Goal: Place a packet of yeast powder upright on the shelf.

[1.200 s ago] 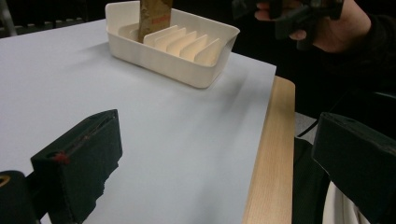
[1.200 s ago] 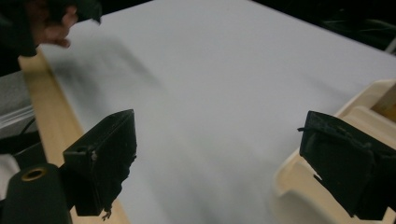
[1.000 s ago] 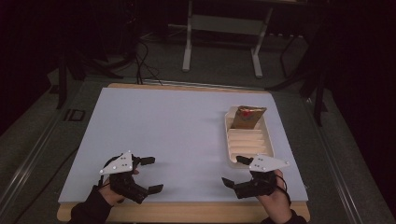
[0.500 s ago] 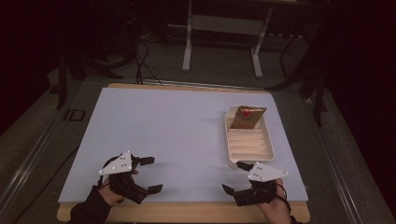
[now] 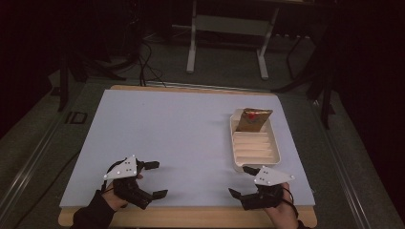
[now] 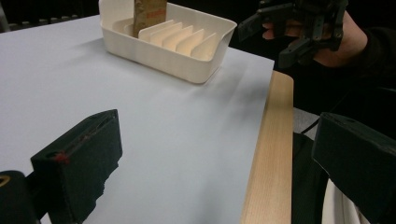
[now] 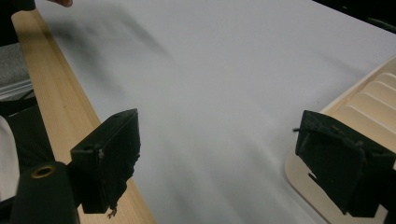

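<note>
- Near the front edge of the bench (image 5: 191,138), both tongs rest low with their jaws spread wide and nothing between them; I read this as a ready posture, since neither touches any object.
- Left tongs (image 5: 148,179) sit at the near-left corner, jaws turned toward the middle of the bench. The left gripper view looks across the pale surface to the tray (image 6: 187,60), so that hand is well apart from it and seems placed to wait.
- Right tongs (image 5: 241,181) lie just beside the near end of the tray (image 5: 274,157), close to the wooden front edge. The right gripper view shows one jaw over the tray's near corner (image 7: 303,182), which suggests this hand is the one placed to work there.
- The tray is white with raised ribs that form slots, and it sits on the right side of the bench, long side running away from the person.
- A brown card packet (image 5: 254,120) with a red mark stands upright in the far slot, leaning on the back wall. The ribs likely keep it standing; the nearer slots look empty.
</note>
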`<state>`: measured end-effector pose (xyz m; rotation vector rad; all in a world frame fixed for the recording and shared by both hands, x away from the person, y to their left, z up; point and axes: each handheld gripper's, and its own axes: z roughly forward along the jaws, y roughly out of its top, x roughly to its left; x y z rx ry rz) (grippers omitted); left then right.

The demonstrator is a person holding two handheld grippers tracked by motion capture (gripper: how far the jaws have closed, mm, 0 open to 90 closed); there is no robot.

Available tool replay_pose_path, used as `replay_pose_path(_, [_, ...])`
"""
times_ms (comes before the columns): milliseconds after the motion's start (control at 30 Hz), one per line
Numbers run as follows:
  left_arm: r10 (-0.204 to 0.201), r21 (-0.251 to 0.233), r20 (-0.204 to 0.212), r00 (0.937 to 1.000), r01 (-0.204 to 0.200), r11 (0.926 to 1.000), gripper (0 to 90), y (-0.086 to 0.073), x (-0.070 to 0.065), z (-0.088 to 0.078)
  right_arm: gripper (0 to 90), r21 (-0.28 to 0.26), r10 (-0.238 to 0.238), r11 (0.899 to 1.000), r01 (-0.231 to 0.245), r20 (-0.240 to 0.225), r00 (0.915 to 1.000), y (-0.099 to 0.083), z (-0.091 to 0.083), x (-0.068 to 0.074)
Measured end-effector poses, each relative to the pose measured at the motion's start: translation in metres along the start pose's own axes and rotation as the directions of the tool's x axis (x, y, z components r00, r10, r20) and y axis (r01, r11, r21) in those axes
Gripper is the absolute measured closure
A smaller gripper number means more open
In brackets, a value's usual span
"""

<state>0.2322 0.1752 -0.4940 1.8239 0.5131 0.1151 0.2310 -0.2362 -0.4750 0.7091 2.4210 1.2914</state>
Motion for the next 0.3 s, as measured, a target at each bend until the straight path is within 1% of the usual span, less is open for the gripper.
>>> replay_pose_path(100, [0.005, 0.004, 0.0, 1.0, -0.005, 1.0, 2.7, 0.0, -0.0008, 0.0008, 13.7, 0.0, -0.004, 1.0, 0.004, -0.001, 1.0, -0.0001, 0.0002, 0.0])
replay_pose_path(200, [0.005, 0.005, 0.002, 1.0, -0.005, 1.0, 2.7, -0.0004, -0.0008, 0.0011, 13.8, -0.002, -0.003, 1.0, 0.003, -0.017, 0.9999, -0.0005, 0.0005, -0.0004])
replay_pose_path(300, [0.003, 0.003, 0.002, 1.0, -0.003, 1.0, 2.7, -0.0003, -0.0006, 0.0011, 14.0, 0.004, -0.013, 1.0, 0.013, -0.02, 0.9997, -0.0006, 0.0016, 0.0006])
